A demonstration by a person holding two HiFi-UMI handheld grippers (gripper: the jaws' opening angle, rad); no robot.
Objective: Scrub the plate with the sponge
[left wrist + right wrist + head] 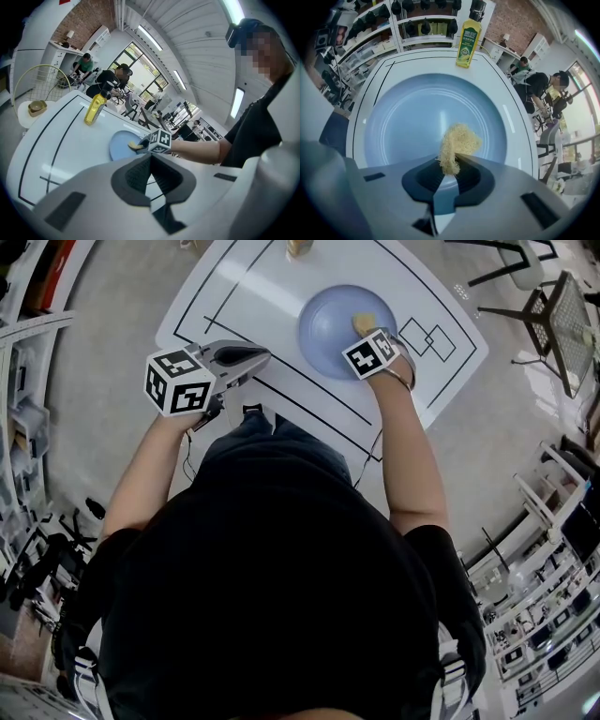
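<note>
A pale blue plate [330,324] [417,117] [119,143] lies on the white table [253,296]. My right gripper [367,334] [451,164] is over the plate's right side, shut on a yellow fibrous sponge [457,145] [362,323] [135,146] that sticks out over the plate's bowl. Whether the sponge touches the plate cannot be told. My left gripper [258,357] [150,161] is held left of the plate, above the table's near edge, its jaws closed together with nothing between them.
A yellow oil bottle [468,35] [95,108] stands on the table beyond the plate. Black lines mark out the table top. Chairs [553,315] stand at the far right, and shelving [417,23] lies past the table. People sit at desks [101,75] in the background.
</note>
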